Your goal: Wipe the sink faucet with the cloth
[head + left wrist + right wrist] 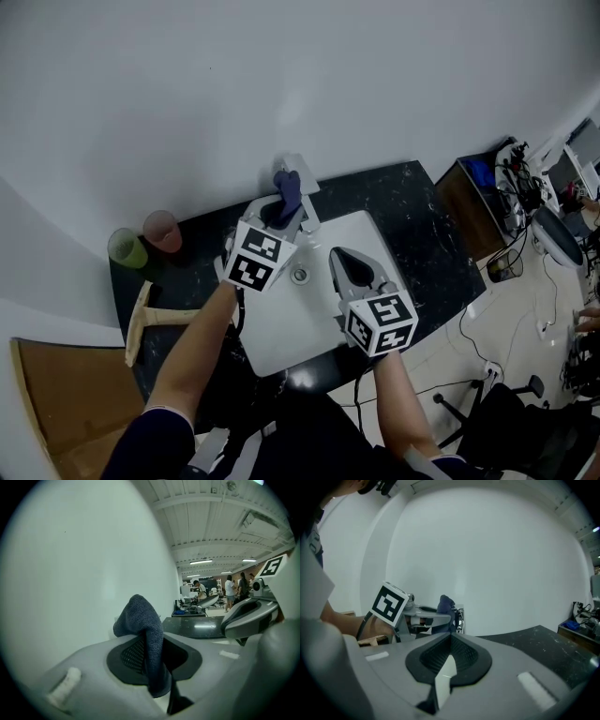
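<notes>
The left gripper [157, 645] squeezes the dark blue cloth [140, 615] beside the faucet [460, 619] at the sink's [281, 328] far edge. The right gripper's [450, 654] fingers are pressed together with nothing between them.

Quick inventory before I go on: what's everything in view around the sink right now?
cloth: one, dark blue, by the faucet
faucet: one, chrome, at the wall behind the sink
sink: one, white, set in the countertop
countertop: one, black speckled
green cup: one, countertop's back left
pink cup: one, beside the green cup
wooden tool: one, pale, left of sink
left gripper: clamped on cloth
right gripper: shut, empty, over sink
</notes>
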Demonstrator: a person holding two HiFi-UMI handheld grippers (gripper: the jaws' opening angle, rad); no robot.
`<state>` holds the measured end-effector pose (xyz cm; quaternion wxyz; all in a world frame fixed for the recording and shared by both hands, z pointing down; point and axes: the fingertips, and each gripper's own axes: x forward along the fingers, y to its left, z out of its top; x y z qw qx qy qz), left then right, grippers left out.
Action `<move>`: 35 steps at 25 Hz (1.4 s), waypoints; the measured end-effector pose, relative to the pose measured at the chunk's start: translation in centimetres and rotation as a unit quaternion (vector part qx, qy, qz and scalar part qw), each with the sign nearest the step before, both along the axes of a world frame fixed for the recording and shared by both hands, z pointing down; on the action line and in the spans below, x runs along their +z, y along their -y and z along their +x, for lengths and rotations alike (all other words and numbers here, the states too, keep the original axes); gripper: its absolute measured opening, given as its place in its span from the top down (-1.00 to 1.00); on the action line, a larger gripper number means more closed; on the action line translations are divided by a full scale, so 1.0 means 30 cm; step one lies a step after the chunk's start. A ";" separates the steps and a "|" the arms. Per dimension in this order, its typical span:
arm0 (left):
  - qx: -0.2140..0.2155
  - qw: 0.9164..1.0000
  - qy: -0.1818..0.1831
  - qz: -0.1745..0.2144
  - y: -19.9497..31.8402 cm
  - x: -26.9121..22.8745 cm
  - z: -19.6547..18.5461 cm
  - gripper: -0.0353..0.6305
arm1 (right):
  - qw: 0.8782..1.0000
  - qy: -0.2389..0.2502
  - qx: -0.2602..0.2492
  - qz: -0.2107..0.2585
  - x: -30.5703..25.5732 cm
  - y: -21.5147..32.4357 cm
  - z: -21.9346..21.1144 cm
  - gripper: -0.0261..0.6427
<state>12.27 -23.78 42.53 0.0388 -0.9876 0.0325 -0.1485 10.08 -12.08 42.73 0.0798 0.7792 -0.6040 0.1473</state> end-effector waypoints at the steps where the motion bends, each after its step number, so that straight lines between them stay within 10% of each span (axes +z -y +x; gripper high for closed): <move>1: 0.003 1.000 0.000 0.001 -0.018 0.004 -0.006 0.68 | 1.000 0.001 0.000 -0.001 0.002 -0.004 -0.002 0.90; 12: 0.005 0.999 -0.001 -0.038 -0.118 0.072 -0.061 0.68 | 1.000 0.004 0.004 -0.009 0.018 -0.039 0.001 0.90; 35: -0.123 0.989 0.000 -0.082 0.228 0.159 0.029 0.68 | 0.999 0.019 0.027 -0.028 0.093 -0.072 0.106 0.90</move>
